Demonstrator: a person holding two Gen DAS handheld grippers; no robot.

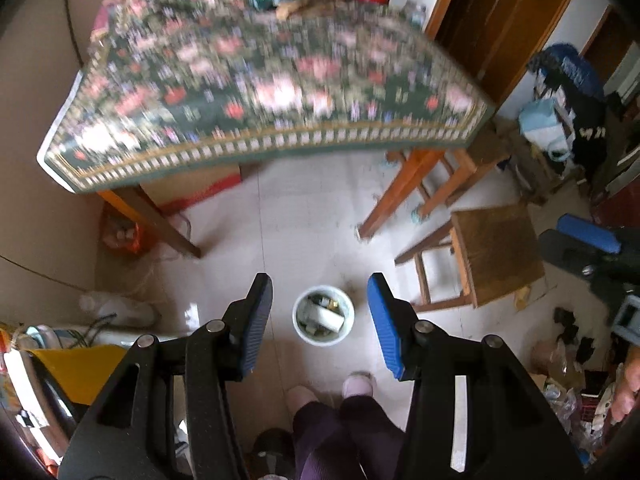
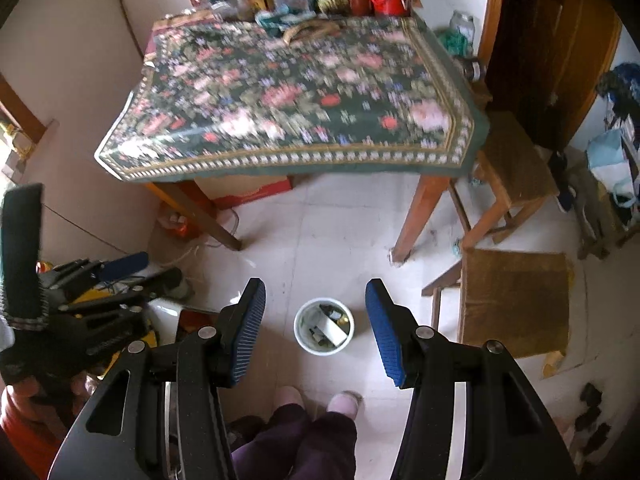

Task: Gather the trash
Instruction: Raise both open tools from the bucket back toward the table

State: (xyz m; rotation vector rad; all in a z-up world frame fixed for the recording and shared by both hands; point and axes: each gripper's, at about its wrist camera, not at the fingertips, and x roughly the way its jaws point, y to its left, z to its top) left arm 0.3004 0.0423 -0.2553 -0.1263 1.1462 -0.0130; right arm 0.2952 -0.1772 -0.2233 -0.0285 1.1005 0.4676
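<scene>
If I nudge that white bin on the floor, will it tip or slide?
The white bin looks light, thin-walled plastic, so it would probably slide on the glossy floor tiles. It sits squat and part-filled with trash, so tipping seems unlikely.

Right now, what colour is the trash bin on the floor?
White bin, clearest in the right wrist view.

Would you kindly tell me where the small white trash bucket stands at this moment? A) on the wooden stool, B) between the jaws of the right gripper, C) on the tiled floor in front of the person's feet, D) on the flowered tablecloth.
C: the white trash bucket sits on the pale tiled floor, just beyond the person's slippers, with scraps inside it.
</scene>
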